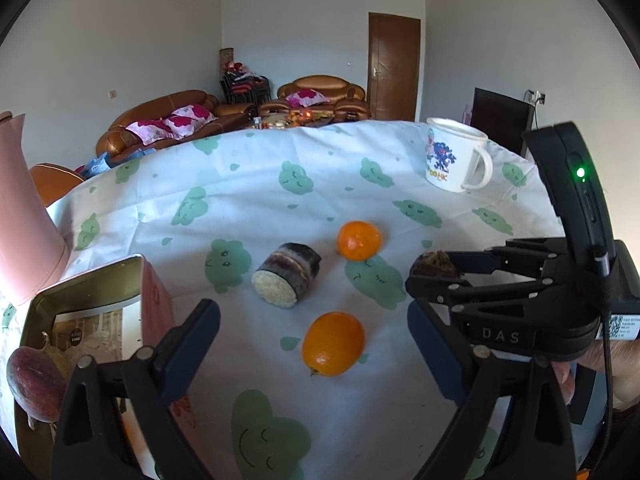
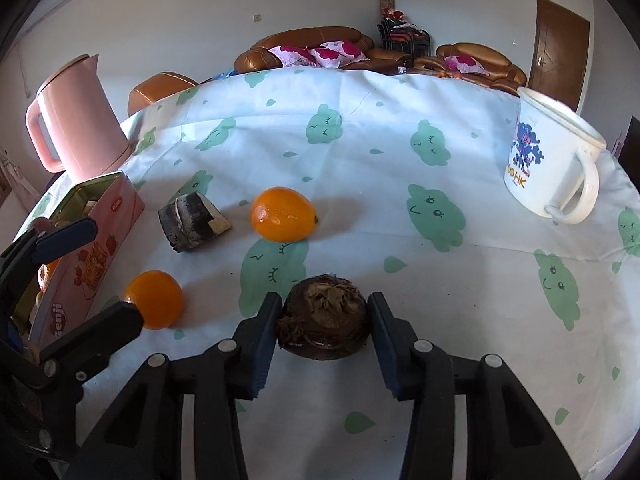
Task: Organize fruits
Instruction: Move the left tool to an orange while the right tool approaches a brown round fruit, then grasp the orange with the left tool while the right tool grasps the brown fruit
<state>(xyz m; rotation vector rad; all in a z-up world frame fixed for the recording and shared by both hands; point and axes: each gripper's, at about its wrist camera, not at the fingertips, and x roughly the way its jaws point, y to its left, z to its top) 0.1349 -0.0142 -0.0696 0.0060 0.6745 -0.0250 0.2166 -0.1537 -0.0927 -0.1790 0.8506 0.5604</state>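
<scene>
My right gripper (image 2: 323, 320) is shut on a brown, rough taro-like fruit (image 2: 324, 326) just above the cloth; it also shows in the left wrist view (image 1: 436, 265). My left gripper (image 1: 314, 344) is open and empty above an orange (image 1: 334, 343), beside the open pink tin (image 1: 86, 300). A second orange (image 1: 359, 240) and a cut dark sugarcane-like piece (image 1: 286, 278) lie further out. A reddish fruit (image 1: 34, 384) rests in the tin. In the right wrist view the oranges (image 2: 284, 214) (image 2: 156, 298), cut piece (image 2: 192, 220) and tin (image 2: 86, 240) lie left.
A pink kettle (image 2: 76, 120) stands at the table's far left, behind the tin. A white printed mug (image 2: 550, 164) stands at the far right. The table wears a white cloth with green clouds (image 2: 360, 140). Sofas and a door lie beyond.
</scene>
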